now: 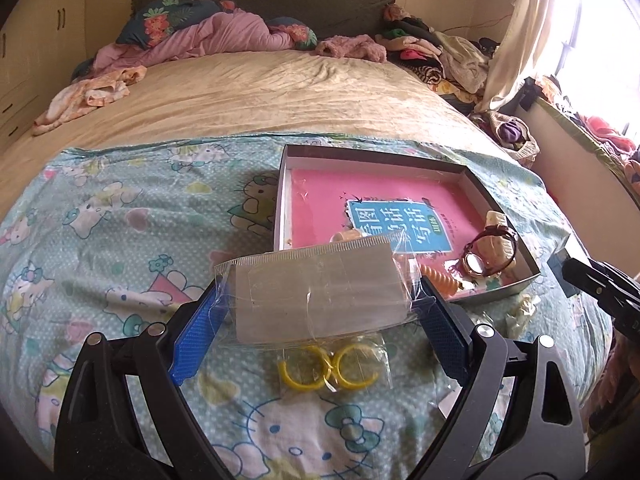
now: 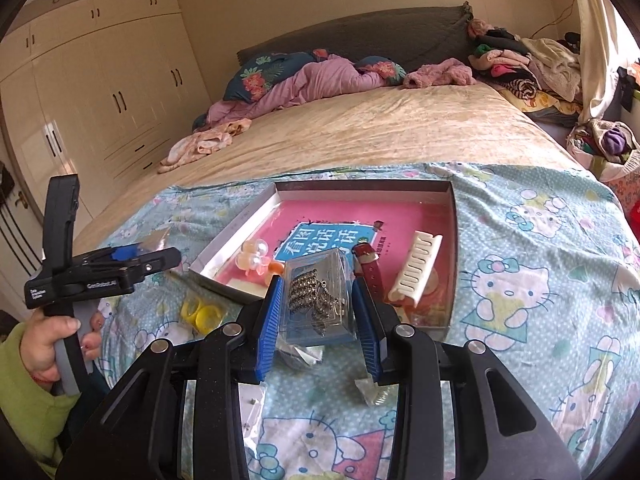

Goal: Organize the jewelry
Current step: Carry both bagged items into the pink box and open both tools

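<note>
Nearest in the left wrist view, the left gripper [image 1: 320, 312] clamps a clear plastic packet [image 1: 316, 300] by its two ends, blue pads pressed to it, above a cartoon-print sheet [image 1: 120, 232] on the bed [image 1: 248, 96]. Under the packet, on the sheet, lies a small bag with yellow rings [image 1: 328, 368].

In the right wrist view, the right gripper [image 2: 316, 300] is closed on a clear box [image 2: 320, 296] that holds a dark beaded piece; the box is pinched between the blue pads. A hand [image 2: 56, 344] in a green sleeve grips the other tool's handle at the left edge.

Beyond both lies a shallow tray [image 2: 360, 186] with a pink book [image 2: 340, 220] as its floor. On the book rest a white hair claw [image 2: 416, 266], a red-strapped watch [image 1: 486, 254], pearl clips [image 2: 254, 256] and an orange spiral piece [image 1: 442, 282].

Farther back are crumpled pink bedding [image 1: 224, 36] and piled clothes [image 1: 436, 52].
</note>
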`<state>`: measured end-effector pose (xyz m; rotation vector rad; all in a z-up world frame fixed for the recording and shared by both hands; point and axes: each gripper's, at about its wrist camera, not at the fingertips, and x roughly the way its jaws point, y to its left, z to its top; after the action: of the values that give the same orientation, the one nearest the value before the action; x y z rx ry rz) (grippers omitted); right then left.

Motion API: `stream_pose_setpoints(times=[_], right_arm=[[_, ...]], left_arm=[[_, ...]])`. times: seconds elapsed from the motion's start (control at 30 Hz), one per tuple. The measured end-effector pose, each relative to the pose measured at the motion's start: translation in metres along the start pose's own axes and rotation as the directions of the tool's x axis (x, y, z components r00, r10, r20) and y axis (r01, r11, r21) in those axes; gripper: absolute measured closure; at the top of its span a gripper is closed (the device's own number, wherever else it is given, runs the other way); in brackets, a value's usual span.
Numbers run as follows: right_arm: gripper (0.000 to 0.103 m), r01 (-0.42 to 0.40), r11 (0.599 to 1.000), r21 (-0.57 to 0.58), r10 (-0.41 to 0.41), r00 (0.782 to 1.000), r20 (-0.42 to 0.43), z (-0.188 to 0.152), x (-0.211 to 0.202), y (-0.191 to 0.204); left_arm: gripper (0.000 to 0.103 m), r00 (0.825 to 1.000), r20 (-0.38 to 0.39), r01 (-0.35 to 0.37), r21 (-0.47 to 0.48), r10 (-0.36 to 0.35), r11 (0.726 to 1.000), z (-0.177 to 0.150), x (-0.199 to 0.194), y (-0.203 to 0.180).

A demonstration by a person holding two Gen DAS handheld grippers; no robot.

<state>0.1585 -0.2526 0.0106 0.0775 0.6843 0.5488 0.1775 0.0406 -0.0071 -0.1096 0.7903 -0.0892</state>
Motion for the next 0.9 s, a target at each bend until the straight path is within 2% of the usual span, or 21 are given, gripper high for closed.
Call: stream_pose_setpoints(times=[0.53,0.9], right_arm=[[0.069,-0.033,0.999,-0.008,0.033,0.999,-0.034,0.007,0.040,0.007],[0.069,-0.028,1.000,-0.001,0.028,0.997,-0.069,0.008,0.063,-0.001]], left_arm=[[0.019,0.997,-0.080,0.014,0.058,-0.009,0.998,0.003,0.047,-0.014],[0.019,0.995,-0.100,0.031,0.093,-0.022,0.995,0.006,0.065,-0.022]])
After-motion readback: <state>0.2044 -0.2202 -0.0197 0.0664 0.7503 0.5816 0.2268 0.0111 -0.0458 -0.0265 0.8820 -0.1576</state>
